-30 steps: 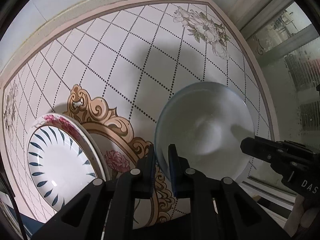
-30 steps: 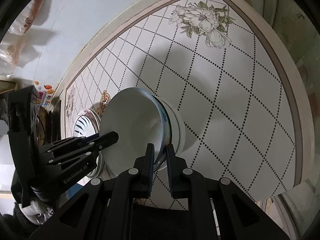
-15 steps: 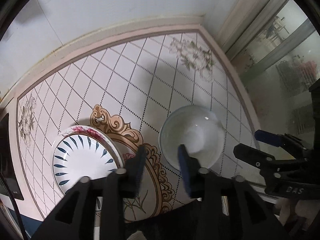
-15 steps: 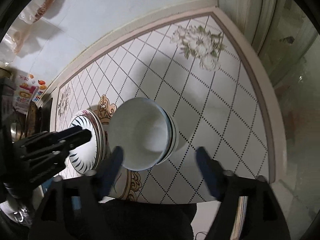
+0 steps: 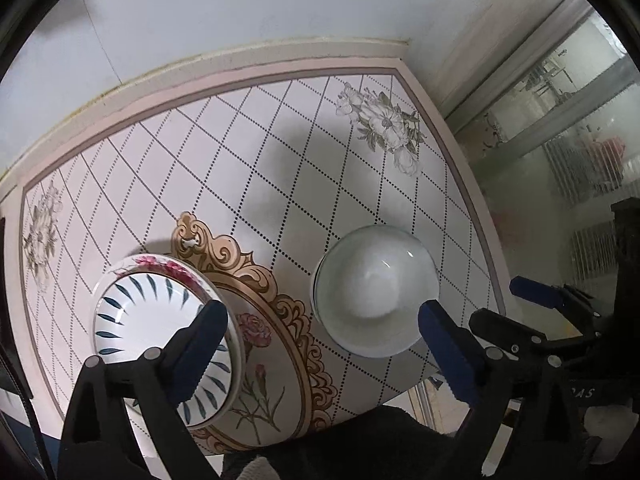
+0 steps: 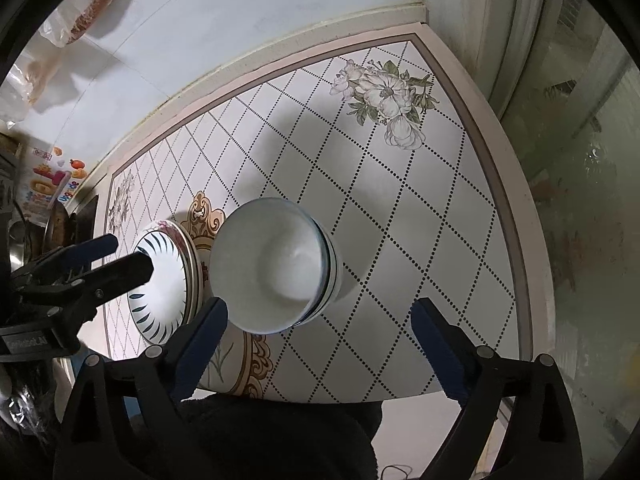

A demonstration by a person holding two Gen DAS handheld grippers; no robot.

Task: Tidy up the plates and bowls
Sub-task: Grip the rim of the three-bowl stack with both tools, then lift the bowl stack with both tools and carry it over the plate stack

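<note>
A stack of white bowls [image 5: 374, 294] [image 6: 276, 268] stands on the patterned table, the top one plain white inside. To its left sits a stack of plates [image 5: 160, 340] [image 6: 164, 280], the top one white with dark blue leaf marks and a pink floral one under it. My left gripper [image 5: 320, 350] is open and empty, above the table between the plates and the bowls. My right gripper [image 6: 320, 338] is open and empty, above and just in front of the bowls. Each gripper shows at the edge of the other's view.
The table [image 5: 240, 184] has a diamond grid, flower prints and a gold ornament; its right edge [image 6: 520, 240] runs beside a glass door. A wall is behind. Bags and a snack packet [image 6: 44, 184] lie at the far left.
Both grippers were shut on the top bowl's rim. They have opened, let go of it on the stack, and pulled back and up.
</note>
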